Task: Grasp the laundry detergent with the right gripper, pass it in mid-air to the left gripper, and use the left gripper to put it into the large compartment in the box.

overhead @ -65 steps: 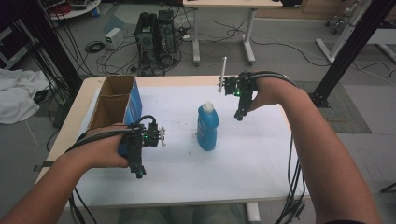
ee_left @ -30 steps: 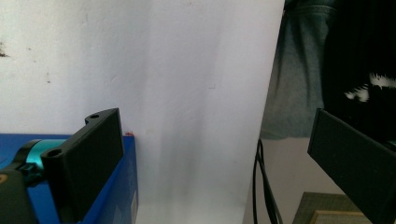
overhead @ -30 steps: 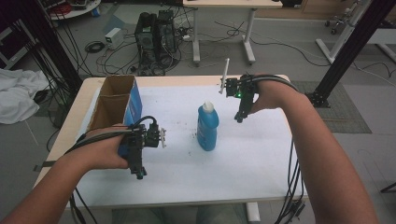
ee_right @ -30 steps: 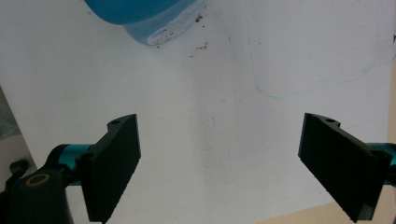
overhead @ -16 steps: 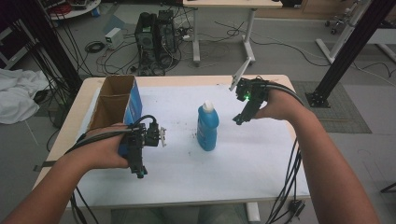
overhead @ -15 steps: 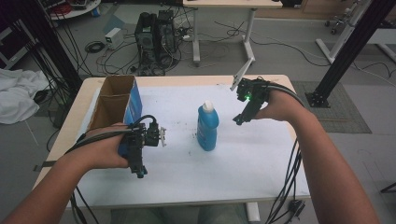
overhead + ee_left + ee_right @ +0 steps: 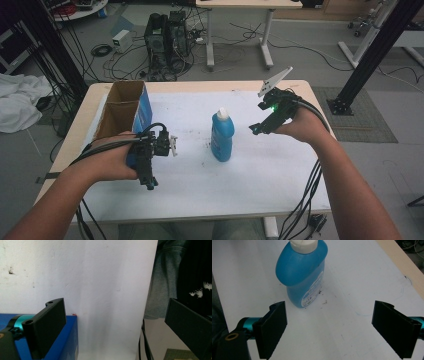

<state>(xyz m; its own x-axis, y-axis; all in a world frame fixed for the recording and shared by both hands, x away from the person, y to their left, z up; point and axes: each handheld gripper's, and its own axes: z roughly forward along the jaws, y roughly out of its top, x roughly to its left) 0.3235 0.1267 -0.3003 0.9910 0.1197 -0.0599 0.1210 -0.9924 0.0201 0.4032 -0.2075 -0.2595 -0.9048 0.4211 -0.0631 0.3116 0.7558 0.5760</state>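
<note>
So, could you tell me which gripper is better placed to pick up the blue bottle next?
The right. The right gripper points at the blue bottle, jaws wide open, with the bottle ahead of them. The left gripper faces the near table edge, away from it.

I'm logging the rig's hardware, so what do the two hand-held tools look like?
Both are black. The left tool has a white part on its side and black cables trailing back along the forearm. The right tool shows a green light, a grey three-cornered plate on top and a bundle of black cables. Up close, the jaws are flat black blocks on teal mounts. Forearms are unsleeved.
</note>
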